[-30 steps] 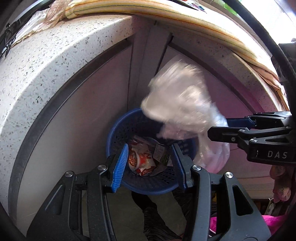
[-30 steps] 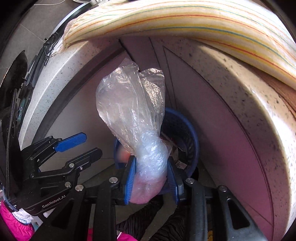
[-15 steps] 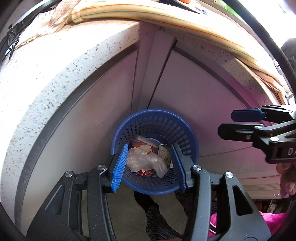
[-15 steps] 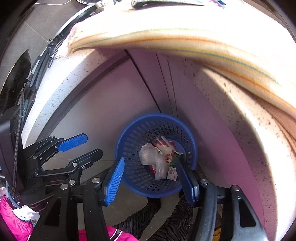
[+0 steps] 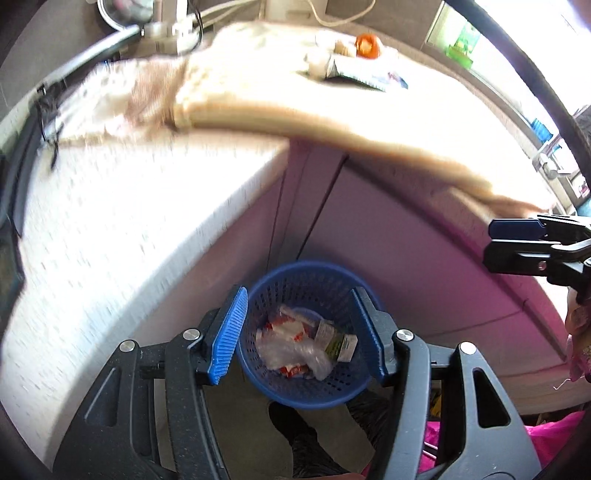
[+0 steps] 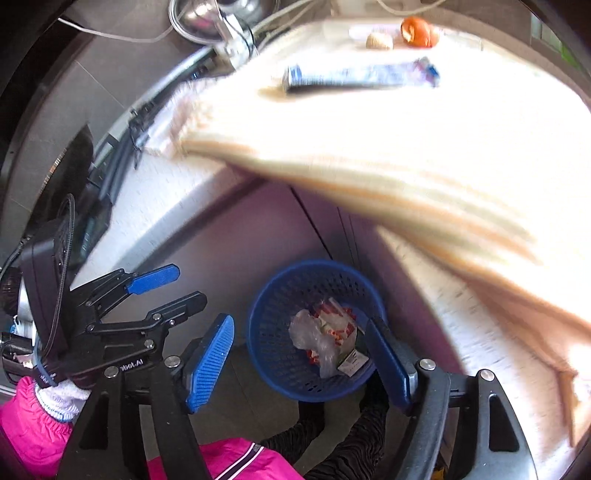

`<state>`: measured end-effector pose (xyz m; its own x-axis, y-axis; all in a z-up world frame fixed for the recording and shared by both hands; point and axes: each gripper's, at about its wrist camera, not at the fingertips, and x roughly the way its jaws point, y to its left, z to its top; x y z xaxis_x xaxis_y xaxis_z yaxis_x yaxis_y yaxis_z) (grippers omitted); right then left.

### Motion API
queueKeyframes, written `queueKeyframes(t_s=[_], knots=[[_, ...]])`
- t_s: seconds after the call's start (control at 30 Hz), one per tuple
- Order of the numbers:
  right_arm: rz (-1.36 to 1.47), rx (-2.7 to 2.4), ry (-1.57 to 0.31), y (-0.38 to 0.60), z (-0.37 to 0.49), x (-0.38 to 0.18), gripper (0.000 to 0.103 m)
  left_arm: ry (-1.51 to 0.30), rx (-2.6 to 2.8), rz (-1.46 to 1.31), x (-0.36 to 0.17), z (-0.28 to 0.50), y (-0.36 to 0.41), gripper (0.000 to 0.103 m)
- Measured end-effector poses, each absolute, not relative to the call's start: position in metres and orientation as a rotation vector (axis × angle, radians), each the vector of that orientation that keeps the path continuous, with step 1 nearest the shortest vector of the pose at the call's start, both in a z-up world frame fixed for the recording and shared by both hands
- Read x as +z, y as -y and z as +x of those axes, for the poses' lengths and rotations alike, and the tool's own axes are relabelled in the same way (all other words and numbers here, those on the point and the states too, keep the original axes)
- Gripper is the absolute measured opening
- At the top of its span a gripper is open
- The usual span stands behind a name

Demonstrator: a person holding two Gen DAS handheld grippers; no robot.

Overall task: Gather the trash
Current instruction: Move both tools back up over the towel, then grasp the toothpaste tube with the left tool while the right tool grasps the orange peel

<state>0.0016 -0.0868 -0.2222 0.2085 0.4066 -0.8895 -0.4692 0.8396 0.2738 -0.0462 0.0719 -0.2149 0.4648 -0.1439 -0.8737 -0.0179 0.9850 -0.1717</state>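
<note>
A blue perforated basket (image 5: 291, 280) stands on the floor against the counter base; it also shows in the right wrist view (image 6: 273, 306). In it lie a clear plastic bag (image 5: 288, 354), also seen from the right wrist (image 6: 310, 336), and red-and-white wrappers (image 5: 288, 328). My left gripper (image 5: 301, 332) is open and empty above the basket. My right gripper (image 6: 299, 362) is open and empty above it too. On the cloth-covered counter lie a blue-white wrapper (image 6: 358, 75), an orange peel (image 6: 415, 31) and a pale scrap (image 6: 378, 41).
A striped cloth (image 6: 369, 147) covers the speckled counter (image 5: 110, 221). A metal bowl (image 6: 221, 11) and cables sit at the counter's back. My pink sleeve (image 6: 33, 432) and dark legs are below. The right gripper shows at the left view's right edge (image 5: 524, 243).
My right gripper opened and let the plastic bag fall into the basket. Both grippers then rose and tilted up, so the counter top with its trash came into view.
</note>
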Motion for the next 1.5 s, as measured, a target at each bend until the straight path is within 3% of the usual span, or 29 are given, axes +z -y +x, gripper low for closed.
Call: queueKeyframes(t_s=[0.4,0.67,1.5], knots=[[-0.008,0.594,-1.062,0.122,0.044,-0.152,0.086,-0.937,-0.073,-0.184,-0.148,0.005,-0.068,0.058],[0.009,0.571,-1.000,0.148,0.095,-0.127,0.086,-0.890,-0.064,-0.186,-0.130,0.053,-0.057,0.058],[-0.025,0.602,-0.976,0.134,0.253,-0.135,0.086,-1.021,0.062,-0.429,-0.180,0.138,-0.073,0.058]])
